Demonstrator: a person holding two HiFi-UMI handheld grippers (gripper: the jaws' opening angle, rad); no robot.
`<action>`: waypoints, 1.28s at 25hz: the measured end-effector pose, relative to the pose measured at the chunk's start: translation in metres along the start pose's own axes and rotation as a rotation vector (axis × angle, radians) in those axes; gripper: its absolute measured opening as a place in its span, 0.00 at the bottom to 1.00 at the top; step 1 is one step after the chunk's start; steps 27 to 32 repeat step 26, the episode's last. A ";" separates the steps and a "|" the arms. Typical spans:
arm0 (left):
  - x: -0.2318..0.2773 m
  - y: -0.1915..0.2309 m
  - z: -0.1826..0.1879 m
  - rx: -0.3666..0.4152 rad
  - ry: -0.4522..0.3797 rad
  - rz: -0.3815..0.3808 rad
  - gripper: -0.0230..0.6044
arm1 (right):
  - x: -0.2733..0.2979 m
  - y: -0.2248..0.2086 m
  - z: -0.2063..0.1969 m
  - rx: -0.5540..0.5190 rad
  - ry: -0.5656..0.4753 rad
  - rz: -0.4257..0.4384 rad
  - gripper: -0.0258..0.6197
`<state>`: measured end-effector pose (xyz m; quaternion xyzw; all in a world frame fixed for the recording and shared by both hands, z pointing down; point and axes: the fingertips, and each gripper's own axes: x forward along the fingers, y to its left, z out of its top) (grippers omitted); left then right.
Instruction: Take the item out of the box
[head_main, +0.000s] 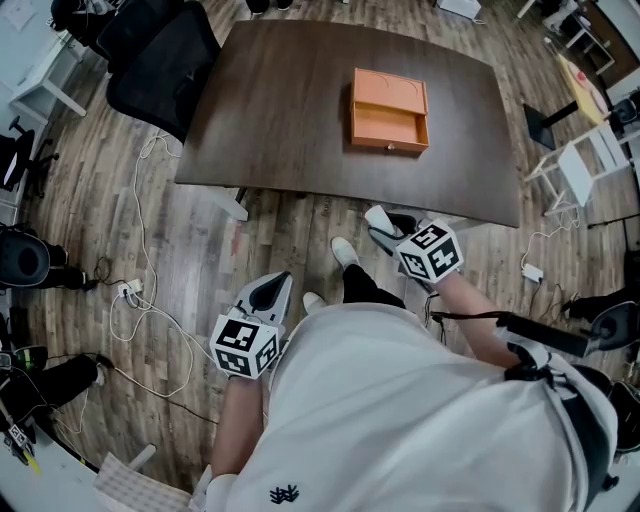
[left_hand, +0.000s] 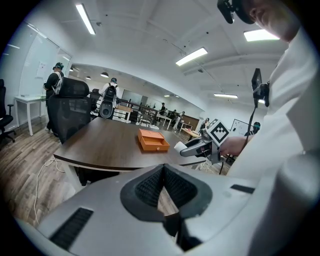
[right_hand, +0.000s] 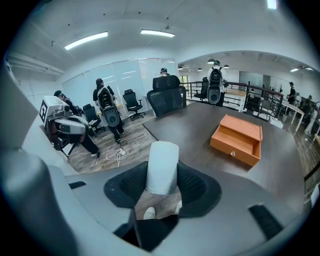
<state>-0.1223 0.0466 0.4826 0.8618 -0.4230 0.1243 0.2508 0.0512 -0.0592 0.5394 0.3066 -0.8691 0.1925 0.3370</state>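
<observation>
An orange box (head_main: 389, 110) with its drawer pulled open lies on the dark brown table (head_main: 280, 120); the drawer looks empty. It also shows in the left gripper view (left_hand: 154, 140) and the right gripper view (right_hand: 238, 139). My right gripper (head_main: 385, 228) hangs in front of the table's near edge, shut on a white cylindrical item (right_hand: 162, 167) that stands up between its pads. The same item (left_hand: 179, 147) sticks out of that gripper (left_hand: 195, 148) in the left gripper view. My left gripper (head_main: 268, 292) is lower and to the left, over the floor, with its jaws together and nothing between them (left_hand: 163, 172).
A black office chair (head_main: 160, 60) stands at the table's far left corner. White cables (head_main: 140, 290) trail over the wooden floor on the left. A white stand (head_main: 590, 165) is at the right. Several people (right_hand: 105, 107) stand in the background.
</observation>
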 end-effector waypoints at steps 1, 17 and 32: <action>0.001 0.000 0.000 0.001 0.000 -0.001 0.05 | 0.000 0.000 -0.001 -0.001 0.001 0.000 0.31; 0.013 0.003 0.004 0.004 0.019 -0.020 0.05 | 0.003 -0.011 0.000 0.019 0.004 -0.007 0.31; 0.022 0.007 0.013 0.002 0.022 -0.019 0.05 | 0.006 -0.021 0.009 0.016 0.004 -0.002 0.31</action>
